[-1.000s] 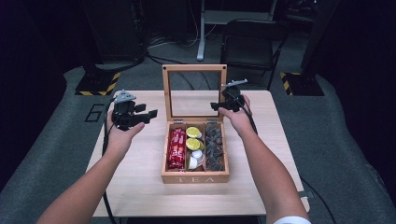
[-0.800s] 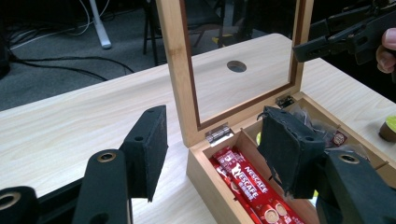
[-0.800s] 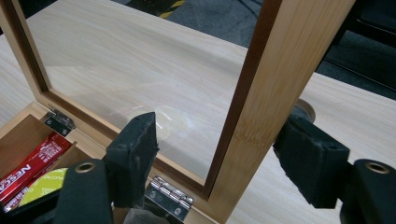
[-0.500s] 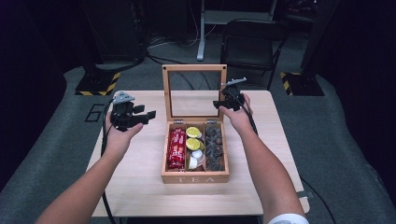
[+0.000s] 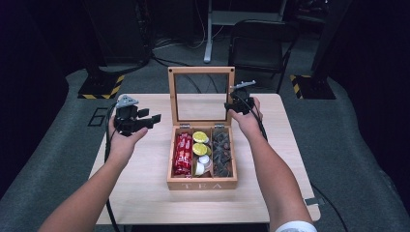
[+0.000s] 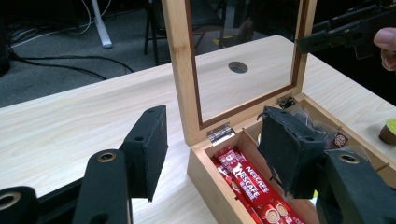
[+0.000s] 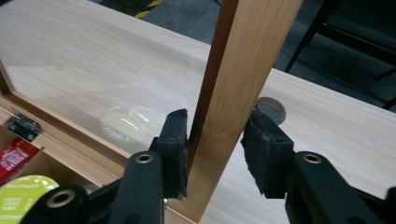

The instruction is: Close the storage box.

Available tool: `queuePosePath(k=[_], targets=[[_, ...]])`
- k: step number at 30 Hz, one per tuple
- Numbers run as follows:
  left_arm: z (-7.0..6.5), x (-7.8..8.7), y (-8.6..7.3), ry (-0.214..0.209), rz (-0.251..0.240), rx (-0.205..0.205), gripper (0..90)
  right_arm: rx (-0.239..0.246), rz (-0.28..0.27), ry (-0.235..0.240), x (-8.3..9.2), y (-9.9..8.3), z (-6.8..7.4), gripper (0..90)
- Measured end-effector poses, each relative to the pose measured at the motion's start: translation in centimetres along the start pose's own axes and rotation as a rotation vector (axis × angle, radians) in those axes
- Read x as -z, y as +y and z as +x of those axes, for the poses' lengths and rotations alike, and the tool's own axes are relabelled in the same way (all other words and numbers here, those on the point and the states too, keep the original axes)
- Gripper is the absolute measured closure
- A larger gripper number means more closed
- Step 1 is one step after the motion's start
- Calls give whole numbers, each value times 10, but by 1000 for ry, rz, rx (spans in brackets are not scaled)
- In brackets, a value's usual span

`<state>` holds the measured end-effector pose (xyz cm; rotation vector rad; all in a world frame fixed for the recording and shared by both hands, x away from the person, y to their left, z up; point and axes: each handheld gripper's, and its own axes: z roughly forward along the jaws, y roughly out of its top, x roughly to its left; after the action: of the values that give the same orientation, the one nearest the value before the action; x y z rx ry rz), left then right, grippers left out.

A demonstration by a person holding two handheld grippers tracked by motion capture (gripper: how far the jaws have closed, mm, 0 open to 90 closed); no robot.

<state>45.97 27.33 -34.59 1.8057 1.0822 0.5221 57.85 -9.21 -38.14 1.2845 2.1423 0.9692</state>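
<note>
Your tea box point(image 5: 202, 182) sits mid-desk point(image 5: 145, 193), red sachets point(image 5: 183, 153) in its left compartment; your left gripper point(image 5: 145, 121) hovers beside it, jaws partly spread on nothing; farther off, your right gripper point(image 7: 212, 140) has just been closing its jaws around the upright lid point(image 5: 201, 70) frame's right edge.

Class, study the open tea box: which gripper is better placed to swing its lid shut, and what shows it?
The right gripper. Its jaws have just been closing and now clasp the side rail of the upright lid. The left gripper hovers open beside the tea box, apart from it.
</note>
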Motion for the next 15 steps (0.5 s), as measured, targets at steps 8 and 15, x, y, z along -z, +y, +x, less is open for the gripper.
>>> queuePosePath(k=[8, 15], targets=[[0, 1, 1, 2, 2, -3, 417, -4, -1, 10, 0, 0, -2, 616], [-1, 1, 2, 2, 3, -8, 416, -16, -1, 10, 1, 0, -2, 620]])
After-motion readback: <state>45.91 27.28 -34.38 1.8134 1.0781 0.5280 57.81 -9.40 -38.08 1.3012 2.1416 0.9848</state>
